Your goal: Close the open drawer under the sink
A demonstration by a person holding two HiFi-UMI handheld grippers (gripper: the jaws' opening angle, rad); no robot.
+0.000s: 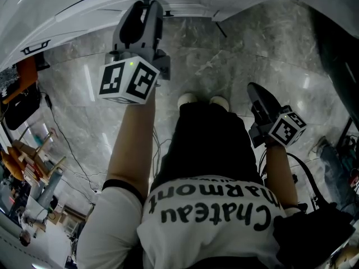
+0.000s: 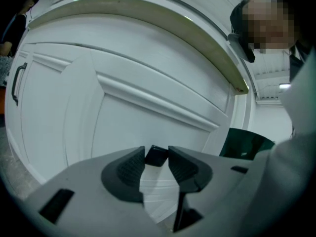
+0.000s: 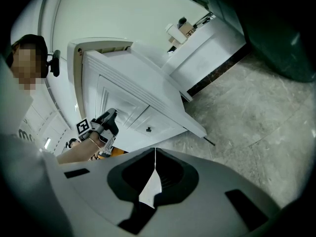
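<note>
Shows the white drawer [image 2: 148, 83] pulled out, its tan top rim exposed. Shows the left gripper [image 1: 145, 10] raised to the drawer front, jaws narrowly apart and clamped on a small dark knob [image 2: 156, 156]. Shows the right gripper [image 3: 155, 152] low over the grey floor [image 3: 256, 112], jaws together, empty.

Counting the things by the cabinet

Two grippers, the left gripper [image 1: 147, 5] and the right gripper [image 1: 256, 89], with one marker cube [image 1: 128, 80] each; one white cabinet [image 3: 143, 90]; one drawer [image 2: 148, 10]; two small dark knobs, one knob [image 2: 157, 155] held in the left gripper; one long handle [image 2: 17, 83]; two shoes [image 1: 188, 100].
</note>
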